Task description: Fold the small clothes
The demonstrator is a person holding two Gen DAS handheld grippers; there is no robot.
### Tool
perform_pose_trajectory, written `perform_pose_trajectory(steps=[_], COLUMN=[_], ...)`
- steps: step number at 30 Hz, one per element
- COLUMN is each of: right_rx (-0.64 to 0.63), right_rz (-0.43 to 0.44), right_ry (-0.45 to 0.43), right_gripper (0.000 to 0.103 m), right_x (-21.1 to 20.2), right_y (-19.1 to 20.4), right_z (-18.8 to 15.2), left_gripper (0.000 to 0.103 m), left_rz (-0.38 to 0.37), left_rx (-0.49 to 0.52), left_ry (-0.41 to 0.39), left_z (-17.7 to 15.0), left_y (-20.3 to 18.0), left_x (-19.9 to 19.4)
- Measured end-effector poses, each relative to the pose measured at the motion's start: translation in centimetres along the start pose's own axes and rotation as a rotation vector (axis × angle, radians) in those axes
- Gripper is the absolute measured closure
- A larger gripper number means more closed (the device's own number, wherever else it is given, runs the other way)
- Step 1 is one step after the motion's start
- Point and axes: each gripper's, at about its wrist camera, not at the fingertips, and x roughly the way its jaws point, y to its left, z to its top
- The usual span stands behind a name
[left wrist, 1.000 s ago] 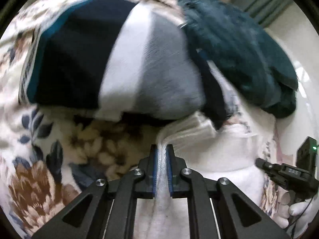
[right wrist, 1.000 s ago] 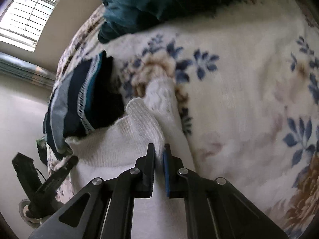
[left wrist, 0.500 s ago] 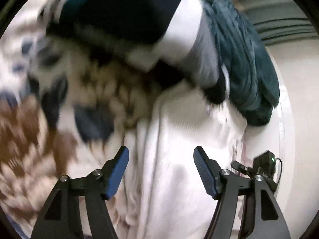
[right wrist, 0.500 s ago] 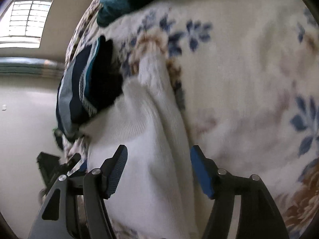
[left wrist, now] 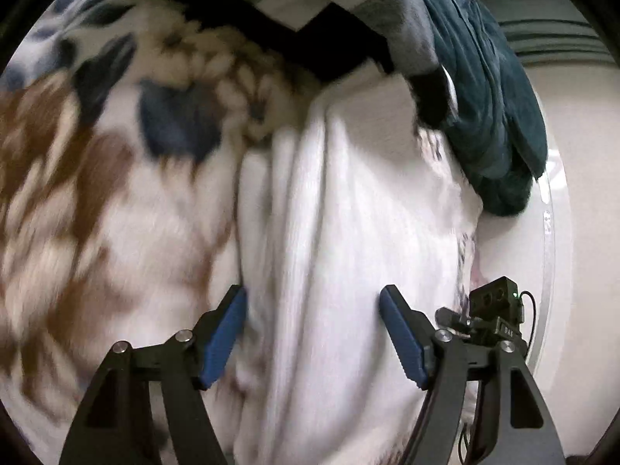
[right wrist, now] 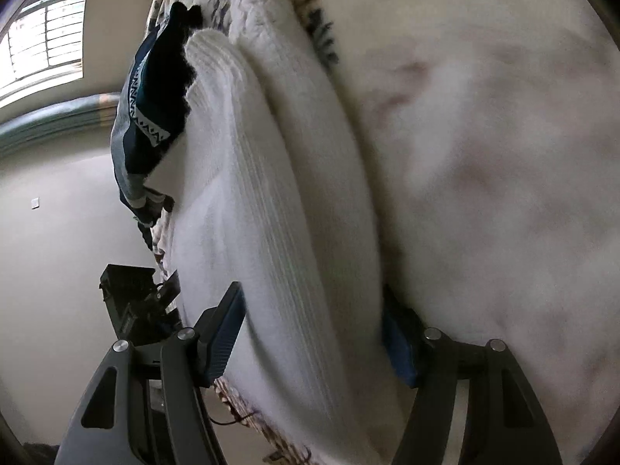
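- Currently, the white ribbed knit garment [left wrist: 348, 232] lies folded lengthwise on the floral fleece blanket [left wrist: 116, 193], centre frame in both views.
- Left gripper [left wrist: 313, 329] and right gripper [right wrist: 314, 333]: fingers spread wide, holding nothing, straddling the fabric.
- Recommended: grip the near edge at both corners evenly, then carry it toward the striped navy garment [right wrist: 151, 89], upper left, keeping layers aligned.

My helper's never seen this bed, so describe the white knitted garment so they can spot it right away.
Start from the floral blanket covering the bed. The white knitted garment lies on it, between the open jaws of the left gripper, just below a navy, white and grey striped garment and a dark teal one. It is the only plain white, ribbed piece; its neighbours are dark or striped.
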Motion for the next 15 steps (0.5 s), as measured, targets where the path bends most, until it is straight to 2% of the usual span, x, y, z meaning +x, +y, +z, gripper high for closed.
perform_pose_trajectory(steps=[2, 5, 7, 8, 9, 10, 11, 13, 15], right_rx=[0.027, 0.089, 0.122, 0.125, 0.120, 0.108, 0.093, 0.084, 0.078], right_rz=[0.032, 0.080, 0.125, 0.141, 0.151, 0.148, 0.145, 0.126, 0.122], right_ry=[0.001, 0.031, 0.003, -0.017, -0.030, -0.055, -0.072, -0.086, -0.111], right_gripper=[0.027, 0.026, 0.026, 0.025, 0.025, 0.029, 0.047, 0.060, 0.066], right_x=[-0.8, 0.0, 0.9, 1.1, 1.3, 1.5, 1.5, 1.7, 0.9], right_y=[-1.3, -3.4, -4.1, -4.1, -3.9, -3.5, -3.2, -2.5, -1.9], right_z=[-2.0, -5.1, -5.5, -5.5, -5.5, -5.6, -5.8, -6.3, -7.4], left_gripper=[0.034, 0.034, 0.035, 0.048, 0.057, 0.069, 0.072, 0.074, 0.075], left_rz=[-0.024, -0.031, -0.025, -0.020, -0.016, -0.005, 0.009, 0.019, 0.013], left_rx=[-0.022, -0.029, -0.006, 0.010, 0.033, 0.052, 0.068, 0.066, 0.051], left_ry=[0.025, 0.054, 0.005, -0.015, -0.036, -0.055, -0.076, -0.093, -0.098], left_z=[-1.5, -3.3, -3.7, -3.8, -4.1, -4.4, -4.7, -5.2, -6.0], left_y=[0.8, 1.7, 1.1, 0.7, 0.1, -0.3, -0.7, -1.2, -1.7], left_x=[0.1, 1.5, 1.9, 1.9, 1.7, 1.4, 0.9, 0.4, -0.5])
